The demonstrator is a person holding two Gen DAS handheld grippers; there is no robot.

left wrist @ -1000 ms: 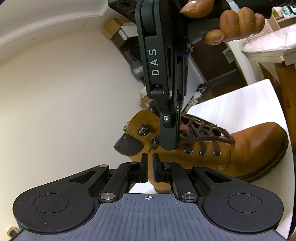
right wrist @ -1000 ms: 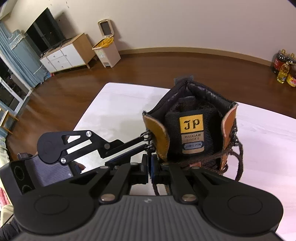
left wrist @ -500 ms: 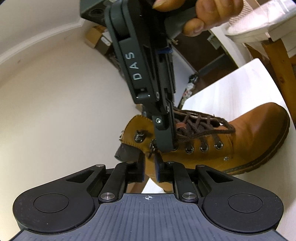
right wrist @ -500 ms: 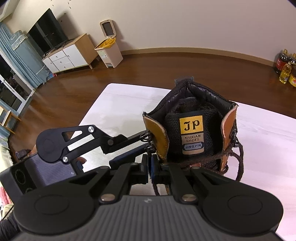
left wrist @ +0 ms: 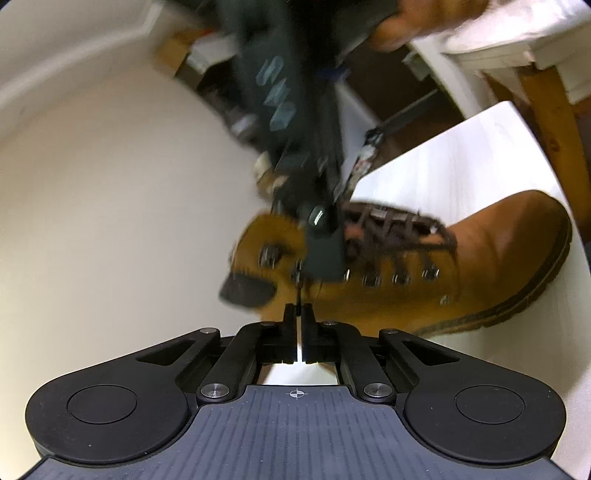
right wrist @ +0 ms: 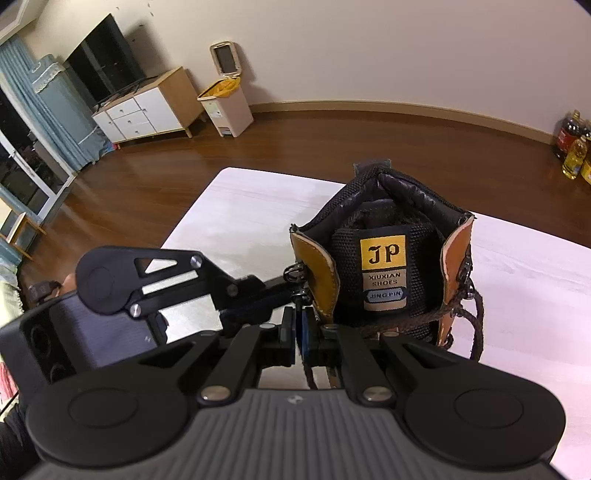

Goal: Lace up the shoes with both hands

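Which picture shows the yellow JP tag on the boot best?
The right wrist view: it looks down into the boot, so the tag on the tongue faces the camera, sharp and readable. The left wrist view shows only the boot's blurred side, with eyelets and laces; the tag is hidden.

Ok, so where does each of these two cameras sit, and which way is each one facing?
Left wrist: on the left gripper, beside the tan leather boot, looking almost level at its eyelet side; own jaws just closed on the dark brown lace; right gripper and a hand above.
Right wrist: on the right gripper, above the boot's front, looking steeply down into the collar; own jaws just opened, lace between them.
Shared: boot, white table, each other's gripper.
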